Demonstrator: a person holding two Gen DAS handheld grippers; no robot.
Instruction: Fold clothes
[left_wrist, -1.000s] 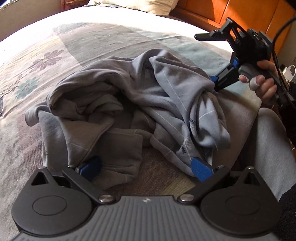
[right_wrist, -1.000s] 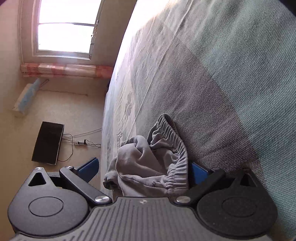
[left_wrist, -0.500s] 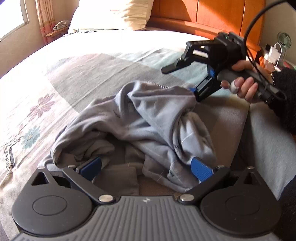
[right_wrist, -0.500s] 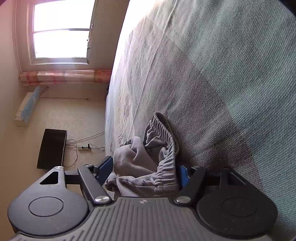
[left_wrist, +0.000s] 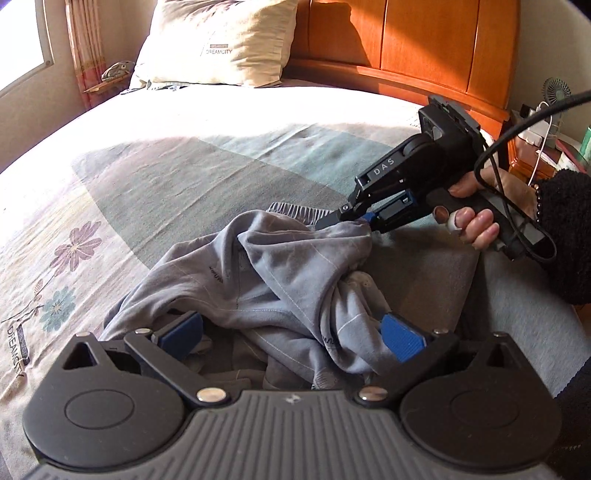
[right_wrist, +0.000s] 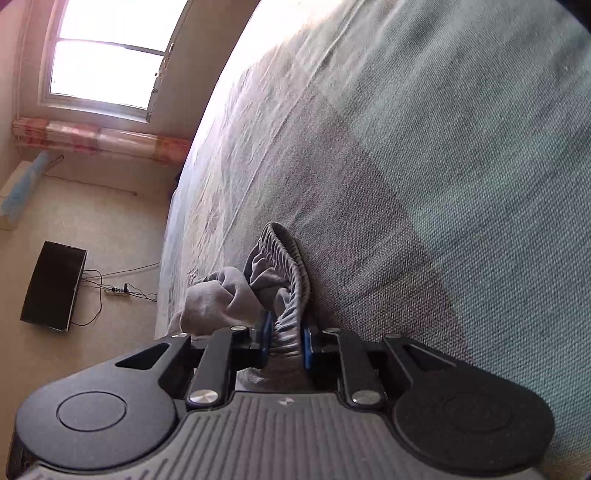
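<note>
The grey pants (left_wrist: 273, 280) lie crumpled in a heap on the bed (left_wrist: 192, 177), toward its near edge, with the gathered waistband (right_wrist: 291, 280) at the heap's 1 o'clock side in the left wrist view. They look like soft, light knit: they will sag, stretch and drag loose folds along when you lift, and nothing in them will hold a shape. Judge the elastic waistband the best hold, since its bunched ridges give the pads something thick to bite and it marks a true edge to square up from.

Your right tongs (right_wrist: 286, 345) are closing on just that band; the blue pads (right_wrist: 266, 341) already pinch it between them, with the band running up toward 12 o'clock in the right wrist view. Keep the squeeze firm, as thin knit could slide out under its own hanging weight.

Your left tongs (left_wrist: 291, 332) stand wide open over the heap's near side, cloth lying between the pads but not pressed. A second hold on the waistband, well apart from the first, would probably let you shake the legs straight; a grab at mid-heap would likely catch several layers at once.

At 12 o'clock, a pillow (left_wrist: 218, 40) rests against the headboard (left_wrist: 406, 44), well clear of the work.
</note>
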